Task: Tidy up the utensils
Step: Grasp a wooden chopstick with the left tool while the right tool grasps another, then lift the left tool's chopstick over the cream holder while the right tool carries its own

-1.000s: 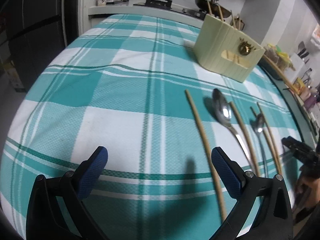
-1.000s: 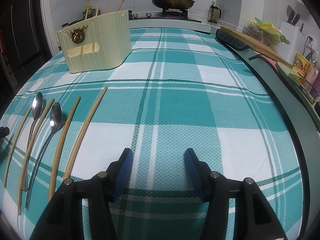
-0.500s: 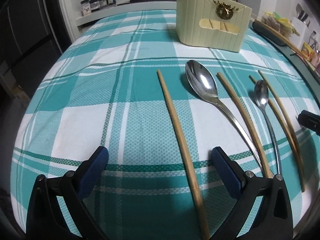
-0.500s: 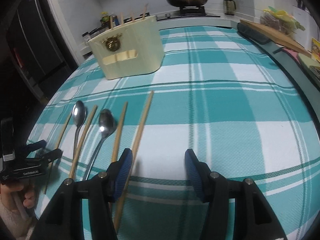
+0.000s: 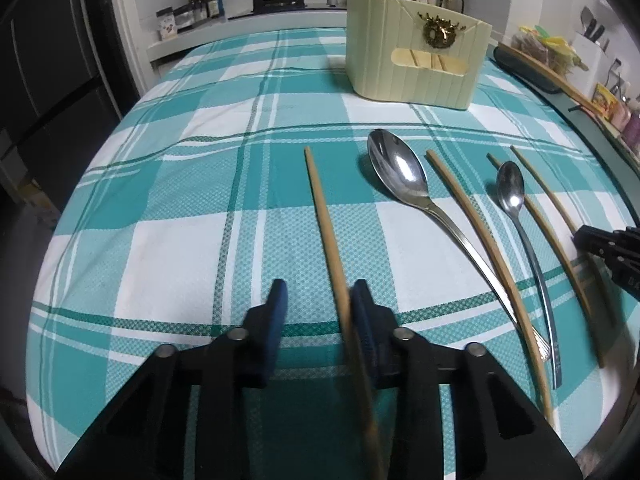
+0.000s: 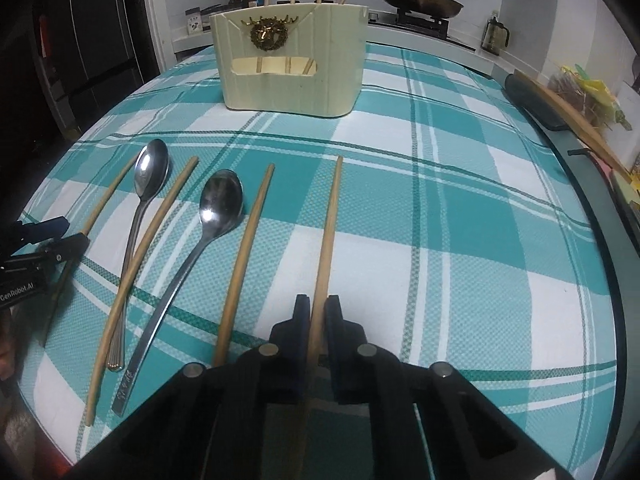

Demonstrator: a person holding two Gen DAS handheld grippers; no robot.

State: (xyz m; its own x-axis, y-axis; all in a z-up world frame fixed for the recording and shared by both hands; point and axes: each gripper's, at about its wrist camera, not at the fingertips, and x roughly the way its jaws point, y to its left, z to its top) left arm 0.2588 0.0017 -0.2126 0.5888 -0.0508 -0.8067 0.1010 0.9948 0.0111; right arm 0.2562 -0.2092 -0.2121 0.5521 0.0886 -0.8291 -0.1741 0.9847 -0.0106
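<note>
Right gripper jaws clamped on the rightmost chopstick, left gripper jaws just narrowing around the leftmost chopstick (touching one pad only), spoons between, checked tabletop

Left wrist view. My left gripper has just been closing on the leftmost chopstick; its right finger touches the stick, the left finger stands apart from it. Across the checked table, left to right: large spoon, second chopstick, small spoon and two more chopsticks. My right gripper enters at the right edge. The cream holder stands behind, with chopsticks upright in it.
</note>
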